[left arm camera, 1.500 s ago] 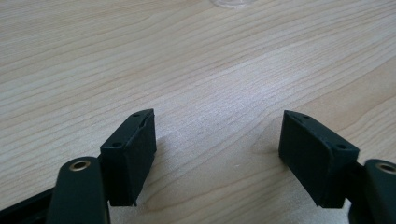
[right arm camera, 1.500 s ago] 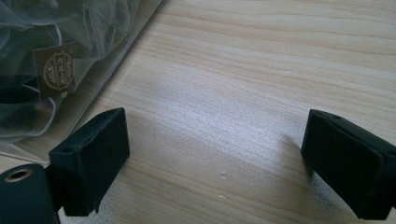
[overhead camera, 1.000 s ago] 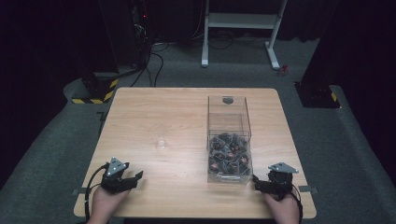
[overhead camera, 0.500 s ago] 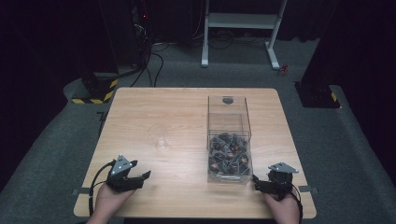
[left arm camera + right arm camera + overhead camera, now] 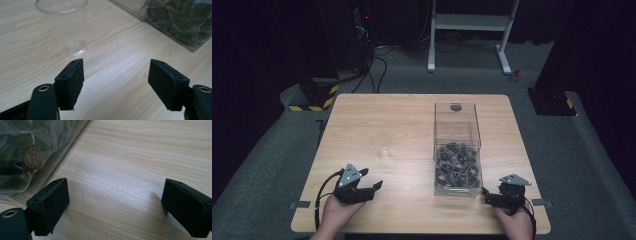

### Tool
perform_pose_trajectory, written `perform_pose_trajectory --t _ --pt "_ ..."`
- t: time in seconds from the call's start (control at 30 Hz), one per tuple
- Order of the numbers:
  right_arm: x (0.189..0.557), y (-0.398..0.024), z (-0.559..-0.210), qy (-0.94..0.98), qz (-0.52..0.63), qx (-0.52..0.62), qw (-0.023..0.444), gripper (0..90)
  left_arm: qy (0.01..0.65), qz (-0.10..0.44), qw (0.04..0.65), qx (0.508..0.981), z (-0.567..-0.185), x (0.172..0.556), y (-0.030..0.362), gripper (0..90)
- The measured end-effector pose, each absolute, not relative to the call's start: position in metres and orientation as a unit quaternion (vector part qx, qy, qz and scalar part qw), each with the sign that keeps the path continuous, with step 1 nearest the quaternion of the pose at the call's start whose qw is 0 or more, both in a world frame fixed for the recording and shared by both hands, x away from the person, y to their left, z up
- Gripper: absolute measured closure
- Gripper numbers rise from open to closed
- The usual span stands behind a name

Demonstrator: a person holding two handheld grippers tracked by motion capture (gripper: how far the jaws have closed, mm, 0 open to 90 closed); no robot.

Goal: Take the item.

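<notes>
Cup (image 5: 384, 151), clear plastic and upright, stands alone on the left half of the wooden bench (image 5: 362, 115), well apart from every edge. In the left gripper view the cup (image 5: 65, 25) sits just ahead of the black jaws, nearer the left one, with bare wood between.

Left hand-held gripper (image 5: 374, 187) rests near the front edge, jaws spread wide and holding nothing, angled toward the bench's middle. Open wood lies all around it.

Right hand-held gripper (image 5: 486, 196) rests near the front right corner, jaws also wide apart and empty. Its tips lie just beside the front right corner of a clear box (image 5: 457, 125). The box stands right of centre, long side running front to back. Dark tea bags (image 5: 456, 165) fill its near half; the far half looks bare.

Bench wood is pale with fine grain. Grey carpet (image 5: 272, 165) surrounds it. Behind, the room is dark, with a white frame (image 5: 472, 22), cables and a yellow-black striped base (image 5: 314, 95).
</notes>
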State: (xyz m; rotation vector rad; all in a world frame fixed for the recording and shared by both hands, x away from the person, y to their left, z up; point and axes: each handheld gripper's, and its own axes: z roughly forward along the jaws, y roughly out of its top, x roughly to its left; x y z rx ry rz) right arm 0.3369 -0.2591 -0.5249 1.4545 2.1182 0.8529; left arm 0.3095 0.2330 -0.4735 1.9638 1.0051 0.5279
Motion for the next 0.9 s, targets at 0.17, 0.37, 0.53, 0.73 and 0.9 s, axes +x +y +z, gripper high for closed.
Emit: perform_pose_trajectory --t 0.17,0.37,0.53,0.73,0.9 --pt "0.337 -0.259 -0.525 0.764 0.308 0.525 0.215 7.6 0.39 0.208 0.427 0.789 -0.469 0.31 0.222 29.3" --pt "0.337 -0.259 -0.525 0.764 0.308 0.525 0.215 7.6 0.376 0.207 0.429 0.794 -0.465 0.311 0.209 29.2" --pt "0.337 -0.259 -0.525 0.764 0.308 0.524 0.215 7.6 0.369 0.208 0.43 0.798 -0.463 0.311 0.203 29.3" --pt "0.337 -0.259 -0.525 0.764 0.308 0.525 0.215 7.6 0.363 0.205 0.434 0.799 -0.461 0.313 0.196 29.3" --pt "0.337 -0.259 -0.525 0.764 0.308 0.525 0.215 7.6 0.358 0.202 0.437 0.8 -0.458 0.314 0.192 29.3"
